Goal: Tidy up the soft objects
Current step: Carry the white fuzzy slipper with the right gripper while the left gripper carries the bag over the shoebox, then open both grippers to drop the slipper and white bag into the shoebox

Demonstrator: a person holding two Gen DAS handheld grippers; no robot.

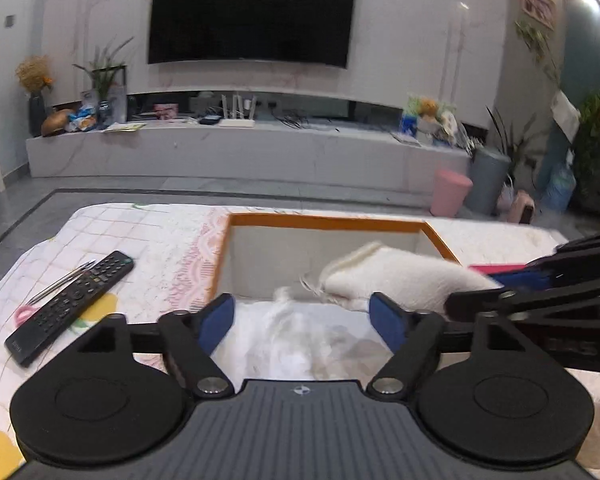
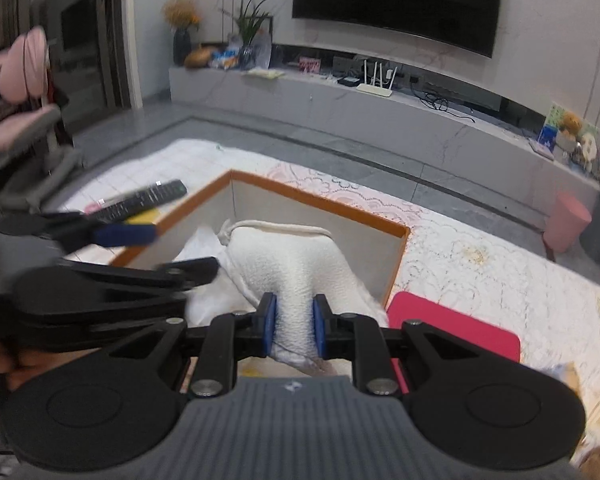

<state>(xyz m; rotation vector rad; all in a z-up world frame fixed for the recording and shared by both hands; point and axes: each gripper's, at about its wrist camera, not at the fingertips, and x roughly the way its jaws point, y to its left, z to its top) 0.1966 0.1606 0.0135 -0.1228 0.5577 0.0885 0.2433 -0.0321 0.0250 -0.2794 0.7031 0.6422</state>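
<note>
The right tongs (image 2: 295, 330) are clamped on a white towel (image 2: 284, 264), holding it over the orange-rimmed box (image 2: 316, 200) that stands on the cloth-covered counter (image 2: 480, 264). The left tongs (image 1: 302, 320) stand wide apart with nothing between them, above crumpled white fabric (image 1: 300, 340) at the box's near edge. The towel's far end hangs inside the box while its gripped end reaches out past the rim. Released here, it would probably drape over the edge rather than drop in; the two tongs sit close and could collide.
</note>
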